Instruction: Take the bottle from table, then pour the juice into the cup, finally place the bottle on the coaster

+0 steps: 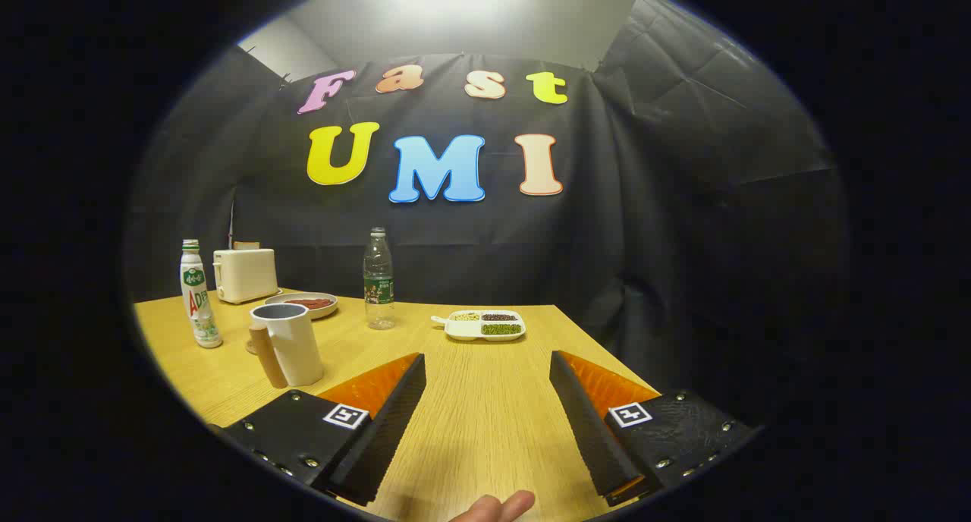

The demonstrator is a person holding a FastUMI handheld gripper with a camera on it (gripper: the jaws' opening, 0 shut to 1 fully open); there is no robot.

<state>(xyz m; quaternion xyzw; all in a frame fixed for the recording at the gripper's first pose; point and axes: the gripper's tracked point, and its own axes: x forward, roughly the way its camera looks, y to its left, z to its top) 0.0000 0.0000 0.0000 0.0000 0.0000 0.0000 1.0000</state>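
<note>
The gripper (pixel 485 423) hangs over the near part of a wooden table (pixel 485 400), its jaws standing wide apart with bare tabletop between them and nothing in their hold. A fingertip of a person's hand (pixel 497 507) shows just below the gap between the jaws.

Beyond the left jaw and a little to its left stands a white cup (pixel 290 344) with a wooden handle, upright, its dark inside visible at the rim. A small round wooden edge shows at the cup's far left side, touching or partly behind it; it may be the coaster (pixel 249 347), but most of it is hidden.

Further left, near the table's edge, a white bottle (pixel 199 298) with green and red print and a green cap stands upright. Behind it, against the booth wall, sits a cream toaster (pixel 244 274). Just right of the toaster lies a shallow plate (pixel 307 303) with something red on it.

Well ahead of the jaws, nearer the left one, a clear plastic bottle (pixel 378 281) with a dark green label stands upright, apart from the cup. To its right lies a white divided tray (pixel 485 325) holding green, dark and pale grains in separate sections.
</note>
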